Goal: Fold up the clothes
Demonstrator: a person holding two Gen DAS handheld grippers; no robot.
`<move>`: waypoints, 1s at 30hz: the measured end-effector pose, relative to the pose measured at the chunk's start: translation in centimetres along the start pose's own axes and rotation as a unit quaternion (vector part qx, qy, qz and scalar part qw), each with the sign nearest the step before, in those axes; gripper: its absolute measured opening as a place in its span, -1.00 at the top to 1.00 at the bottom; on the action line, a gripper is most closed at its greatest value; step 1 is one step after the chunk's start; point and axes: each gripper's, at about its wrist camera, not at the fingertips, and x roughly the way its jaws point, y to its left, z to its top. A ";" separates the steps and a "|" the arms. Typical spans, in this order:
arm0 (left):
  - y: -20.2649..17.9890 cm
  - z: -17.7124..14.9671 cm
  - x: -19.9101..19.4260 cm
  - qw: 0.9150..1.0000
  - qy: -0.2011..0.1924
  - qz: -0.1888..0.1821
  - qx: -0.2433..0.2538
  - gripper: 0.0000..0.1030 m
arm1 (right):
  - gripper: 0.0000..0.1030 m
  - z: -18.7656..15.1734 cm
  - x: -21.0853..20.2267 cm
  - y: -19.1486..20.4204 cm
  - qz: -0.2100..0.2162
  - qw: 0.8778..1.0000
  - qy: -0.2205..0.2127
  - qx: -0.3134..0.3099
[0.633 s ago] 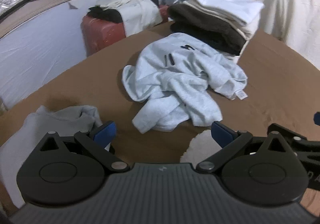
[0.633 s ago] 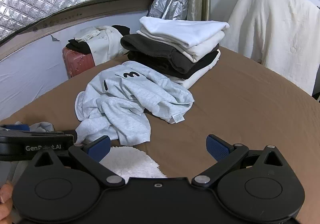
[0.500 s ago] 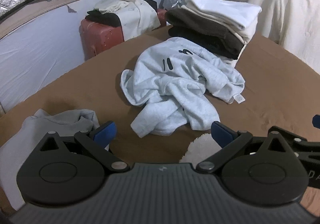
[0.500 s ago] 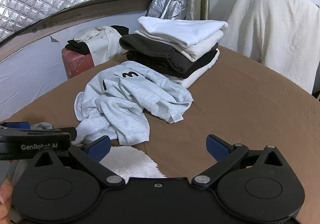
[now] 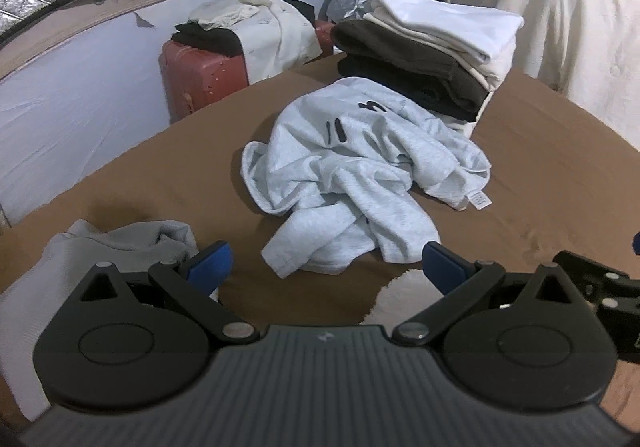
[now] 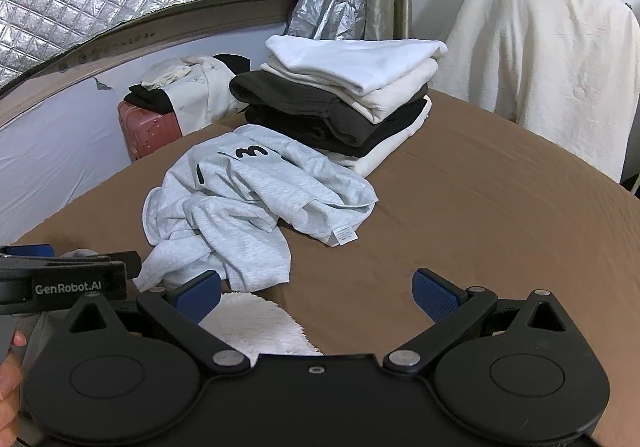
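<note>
Grey sweatshirt crumpled mid-bed on brown sheet, touching folded stack. Left gripper and right gripper both spread wide, holding nothing.

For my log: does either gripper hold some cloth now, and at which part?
Nothing is held. The left gripper and right gripper are open, short of the crumpled grey sweatshirt.

Even, fairly dim indoor light; soft shadows; sharp centres; strong fisheye bending and dark vignetting at the edges.
</note>
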 end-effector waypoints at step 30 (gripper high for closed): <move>-0.9 0.2 0.3 1.000 0.009 -0.002 0.003 -1.00 | -1.00 -0.4 0.1 -1.3 0.003 1.000 0.003 0.015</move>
